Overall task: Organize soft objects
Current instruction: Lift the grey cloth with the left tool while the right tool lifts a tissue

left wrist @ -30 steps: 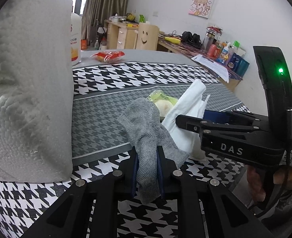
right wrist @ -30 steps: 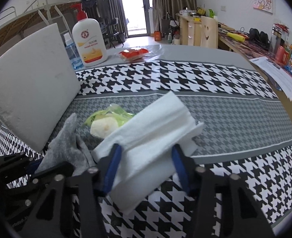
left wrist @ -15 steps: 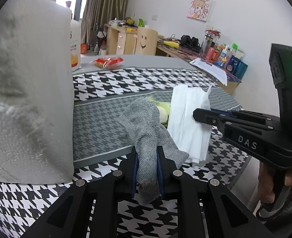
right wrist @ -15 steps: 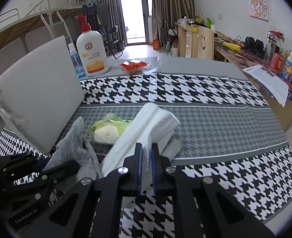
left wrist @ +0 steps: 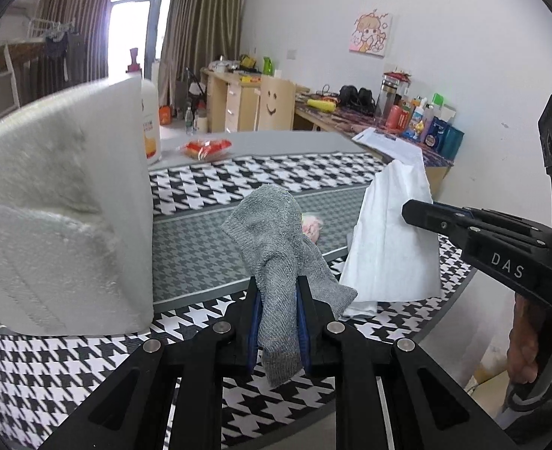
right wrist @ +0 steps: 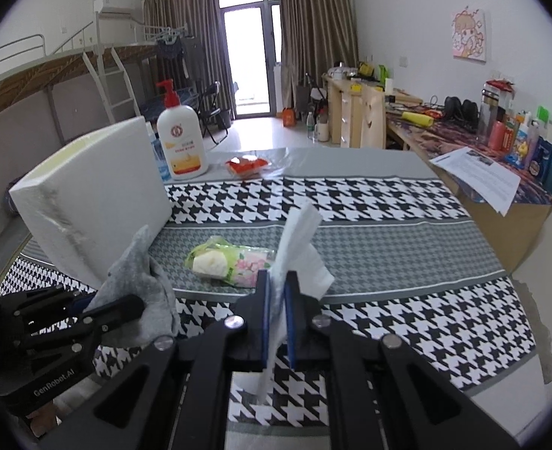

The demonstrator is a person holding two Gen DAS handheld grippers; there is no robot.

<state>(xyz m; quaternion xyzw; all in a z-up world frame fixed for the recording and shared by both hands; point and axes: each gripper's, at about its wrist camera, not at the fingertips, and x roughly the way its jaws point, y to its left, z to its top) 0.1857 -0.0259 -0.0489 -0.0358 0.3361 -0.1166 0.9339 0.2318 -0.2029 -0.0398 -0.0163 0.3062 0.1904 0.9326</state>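
Observation:
My left gripper (left wrist: 277, 300) is shut on a grey sock (left wrist: 272, 232), which stands up between its blue pads above the houndstooth tablecloth (left wrist: 200, 255). To its right the right gripper (left wrist: 418, 212) holds a white folded tissue sheet (left wrist: 392, 240) that hangs down to the cloth. In the right wrist view the right gripper (right wrist: 277, 292) is shut on that white tissue (right wrist: 300, 236), pinched thin between the pads. The grey sock (right wrist: 140, 281) and the left gripper (right wrist: 125, 305) show at the lower left there. A green-and-pink packet (right wrist: 230, 260) holding a cream soft item lies on the cloth just beyond both grippers.
A large white foam block (right wrist: 92, 195) leans at the left of the table. Behind it stand a pump lotion bottle (right wrist: 180, 138) and a red snack packet (right wrist: 247, 165). The table's near edge (right wrist: 501, 393) runs close under the grippers. A cluttered desk (right wrist: 482, 131) lines the right wall.
The right gripper closed on the white tissue and lifted it off the cloth. Both grippers rose, and the sock came up with the left one.

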